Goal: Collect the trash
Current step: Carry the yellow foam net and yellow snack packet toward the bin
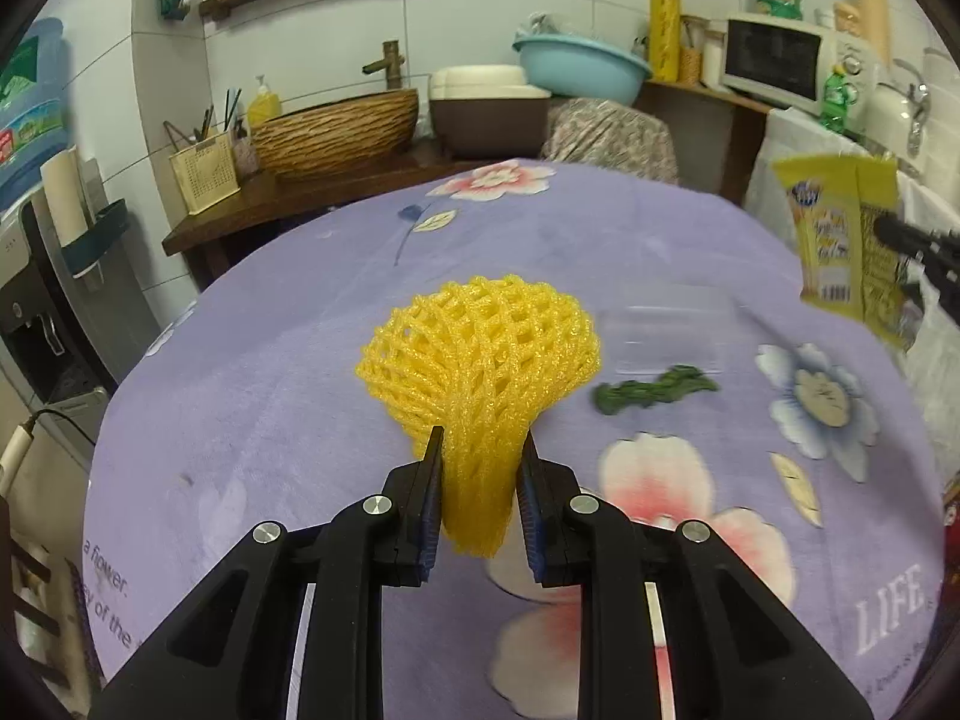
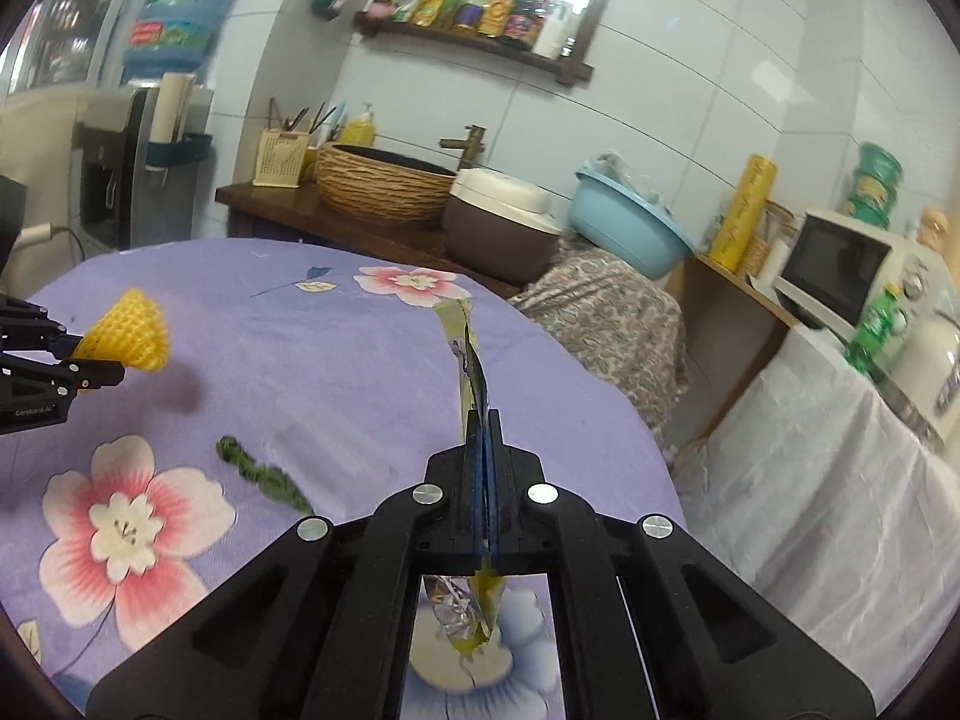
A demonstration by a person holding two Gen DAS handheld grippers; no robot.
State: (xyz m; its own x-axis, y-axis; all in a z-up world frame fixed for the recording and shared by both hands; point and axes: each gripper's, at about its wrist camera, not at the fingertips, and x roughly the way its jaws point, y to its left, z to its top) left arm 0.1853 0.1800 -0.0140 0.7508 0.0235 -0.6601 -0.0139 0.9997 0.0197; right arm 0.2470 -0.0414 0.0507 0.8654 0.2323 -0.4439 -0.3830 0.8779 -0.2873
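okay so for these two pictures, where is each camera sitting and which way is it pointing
Left wrist: on the left tool, looking forward and down over the purple flowered tablecloth towards the wall shelf; its fingers pinch a yellow foam net.
Right wrist: on the right tool, facing the same counter and the microwave; its fingers are shut on a yellow snack wrapper.
Shared: tablecloth, green scrap, net, wrapper, woven basket, blue basin; each view shows the other tool.
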